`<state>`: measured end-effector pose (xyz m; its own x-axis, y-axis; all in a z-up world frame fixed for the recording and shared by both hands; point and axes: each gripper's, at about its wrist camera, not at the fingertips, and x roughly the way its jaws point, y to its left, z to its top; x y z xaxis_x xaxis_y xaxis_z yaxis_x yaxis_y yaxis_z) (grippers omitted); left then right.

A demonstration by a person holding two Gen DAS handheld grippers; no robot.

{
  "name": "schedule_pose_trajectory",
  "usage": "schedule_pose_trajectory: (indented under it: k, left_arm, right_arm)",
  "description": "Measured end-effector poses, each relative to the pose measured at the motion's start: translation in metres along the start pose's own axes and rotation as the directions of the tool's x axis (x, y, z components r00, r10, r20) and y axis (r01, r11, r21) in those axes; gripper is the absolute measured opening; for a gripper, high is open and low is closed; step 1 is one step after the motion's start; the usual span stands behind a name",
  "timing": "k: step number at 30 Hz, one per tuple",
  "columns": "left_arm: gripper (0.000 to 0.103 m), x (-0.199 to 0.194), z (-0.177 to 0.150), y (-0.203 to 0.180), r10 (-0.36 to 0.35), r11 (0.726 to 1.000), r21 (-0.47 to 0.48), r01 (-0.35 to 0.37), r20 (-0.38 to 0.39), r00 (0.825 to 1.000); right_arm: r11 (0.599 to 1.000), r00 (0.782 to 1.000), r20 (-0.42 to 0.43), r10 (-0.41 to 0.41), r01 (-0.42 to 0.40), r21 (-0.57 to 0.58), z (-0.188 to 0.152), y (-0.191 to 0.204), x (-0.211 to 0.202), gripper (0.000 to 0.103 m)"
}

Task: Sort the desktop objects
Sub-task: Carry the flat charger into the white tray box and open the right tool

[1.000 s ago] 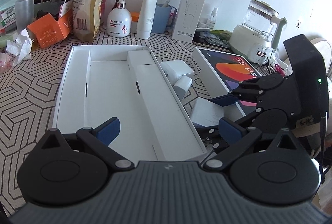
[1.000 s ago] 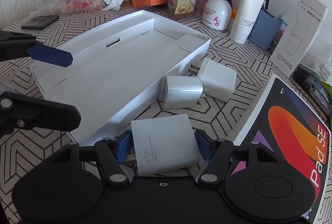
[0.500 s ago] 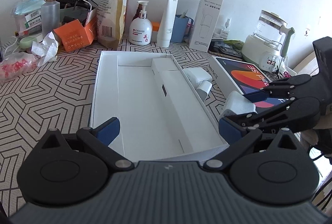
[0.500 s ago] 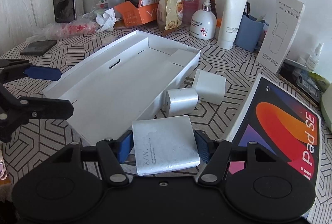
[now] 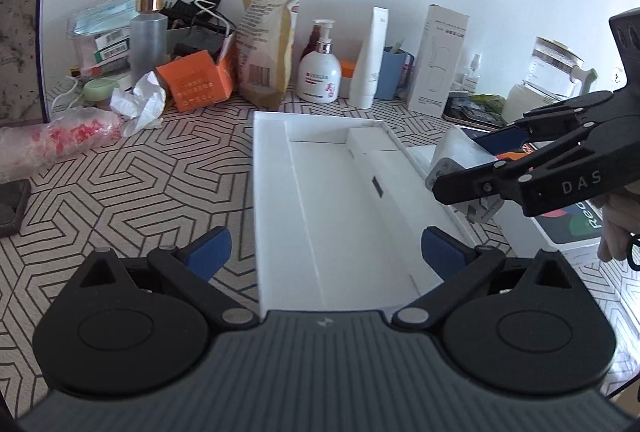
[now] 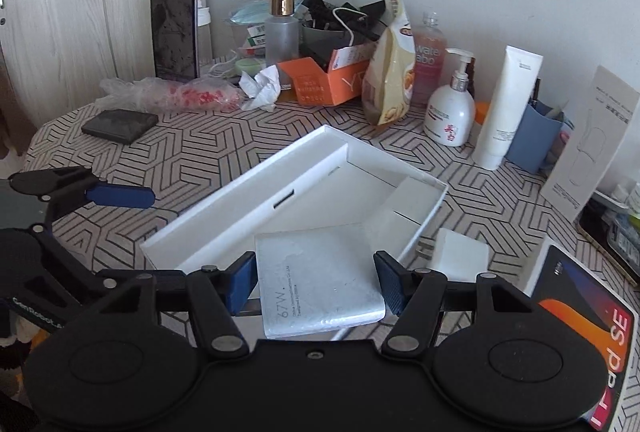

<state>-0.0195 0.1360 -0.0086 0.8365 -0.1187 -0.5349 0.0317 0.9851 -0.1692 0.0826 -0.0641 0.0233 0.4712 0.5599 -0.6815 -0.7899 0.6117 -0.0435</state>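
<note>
The 67W charger [image 6: 320, 278], clamped betw. the pads of the right gripper [image 6: 316, 282], has been lifted off the desk since 1 s ago, so it is now carried above the white box [image 6: 240, 208], just ahead. The box rim is cleared; open floor lies inside. The left gripper [image 5: 324, 252] is held wide apart, w/ nothing gripped. A 2nd charger [image 6: 460, 254] is left ahead-right.

Both wrist cameras look forward over the table (from opposite sides), sharing the white box [image 5: 340, 208].

White 67W charger [image 6: 320, 280] tilted, seemingly above open white box [image 6: 248, 204].
</note>
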Motion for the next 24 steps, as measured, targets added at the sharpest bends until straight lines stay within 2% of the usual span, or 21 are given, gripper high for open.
schedule_pose_trajectory:
  k: [4, 9, 12, 16, 20, 24]
  left_arm:
    - [0.103, 0.002, 0.003, 0.015, 0.065, 0.998, -0.004, -0.065, 0.008, 0.998]
    - [0.103, 0.010, 0.007, 0.023, 0.080, 0.997, -0.004, -0.080, 0.009, 0.997]
    - [0.103, 0.017, 0.011, 0.026, 0.101, 0.995, 0.019, -0.101, 0.005, 0.995]
    - [0.103, 0.025, 0.014, 0.034, 0.174, 0.985, 0.009, -0.174, 0.018, 0.985]
    - [0.103, 0.028, 0.015, 0.038, 0.125, 0.992, -0.011, -0.125, 0.007, 0.992]
    - [0.103, 0.029, 0.014, 0.032, 0.109, 0.994, 0.002, -0.109, 0.008, 0.994]
  right_arm:
    - [0.999, 0.999, -0.014, 0.039, -0.039, -0.006, 0.013, 0.003, 0.020, 0.069]
    - [0.997, 0.996, -0.050, 0.071, -0.071, -0.007, 0.026, 0.003, 0.047, 0.069]
    - [0.997, 0.995, -0.072, 0.071, -0.071, -0.005, 0.034, -0.001, 0.062, 0.069]
    - [0.999, 0.993, -0.106, 0.052, -0.053, -0.005, 0.043, -0.007, 0.083, 0.069]
    - [0.999, 0.989, -0.146, 0.039, -0.043, -0.022, 0.054, -0.014, 0.102, 0.069]
    - [0.999, 0.984, -0.178, 0.019, -0.024, -0.023, 0.061, -0.022, 0.122, 0.069]
